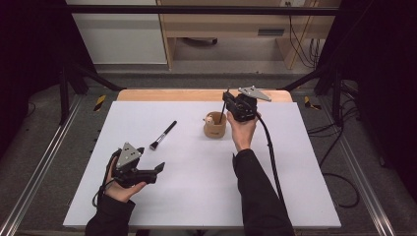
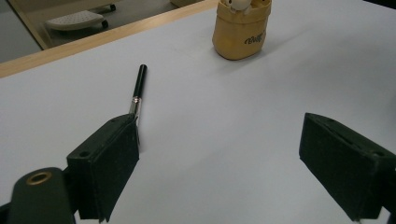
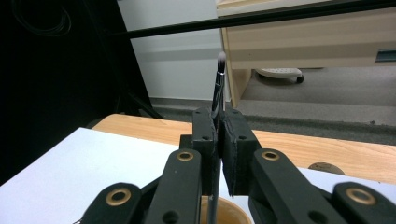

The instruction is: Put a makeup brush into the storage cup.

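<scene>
A lab: white-topped table [image 1: 196, 196] inside a black metal frame [image 1: 196, 10], loose cables [image 1: 339, 182] on the floor.

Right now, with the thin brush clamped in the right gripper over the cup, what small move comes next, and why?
Probably lower the right gripper straight down, then open it. The thin brush is clamped upright, bristles up, its handle already pointing into the tan cup just below. The left gripper rests open near the other brush, which lies on the table.
</scene>
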Available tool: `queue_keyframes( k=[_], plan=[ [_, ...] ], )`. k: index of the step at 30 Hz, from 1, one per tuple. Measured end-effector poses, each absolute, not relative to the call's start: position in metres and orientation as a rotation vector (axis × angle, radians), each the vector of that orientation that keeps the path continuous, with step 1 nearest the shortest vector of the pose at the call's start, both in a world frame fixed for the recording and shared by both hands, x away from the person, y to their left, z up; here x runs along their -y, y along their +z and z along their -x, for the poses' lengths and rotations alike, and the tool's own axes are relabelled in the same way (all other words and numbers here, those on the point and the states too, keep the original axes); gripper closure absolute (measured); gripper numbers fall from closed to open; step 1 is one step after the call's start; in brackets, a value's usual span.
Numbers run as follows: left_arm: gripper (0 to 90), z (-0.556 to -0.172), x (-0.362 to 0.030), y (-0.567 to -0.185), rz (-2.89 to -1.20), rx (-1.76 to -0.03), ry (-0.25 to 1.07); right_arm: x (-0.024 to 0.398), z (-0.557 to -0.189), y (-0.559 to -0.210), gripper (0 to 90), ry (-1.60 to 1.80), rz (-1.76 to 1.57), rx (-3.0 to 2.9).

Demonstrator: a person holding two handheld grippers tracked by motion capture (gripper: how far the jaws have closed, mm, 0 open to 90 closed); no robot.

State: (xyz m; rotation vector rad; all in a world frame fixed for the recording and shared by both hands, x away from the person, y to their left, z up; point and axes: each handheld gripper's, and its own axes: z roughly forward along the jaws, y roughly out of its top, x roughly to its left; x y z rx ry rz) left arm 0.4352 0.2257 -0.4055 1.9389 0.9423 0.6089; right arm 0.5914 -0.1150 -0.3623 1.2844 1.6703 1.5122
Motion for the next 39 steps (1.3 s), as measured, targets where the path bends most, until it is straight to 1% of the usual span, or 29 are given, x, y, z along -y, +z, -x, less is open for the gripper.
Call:
queue_keyframes(
  k=[18, 39],
  plan=[
    [11.5, -0.435, -0.227, -0.405, -1.949, -0.938, 0.615, 0.11, -0.6, -0.378, 84.7, 1.454, -1.311, -1.709],
    [11.5, -0.435, -0.226, -0.405, -1.948, -0.94, 0.62, 0.099, -0.601, -0.391, 84.4, 1.361, -1.328, -1.805]
  ],
)
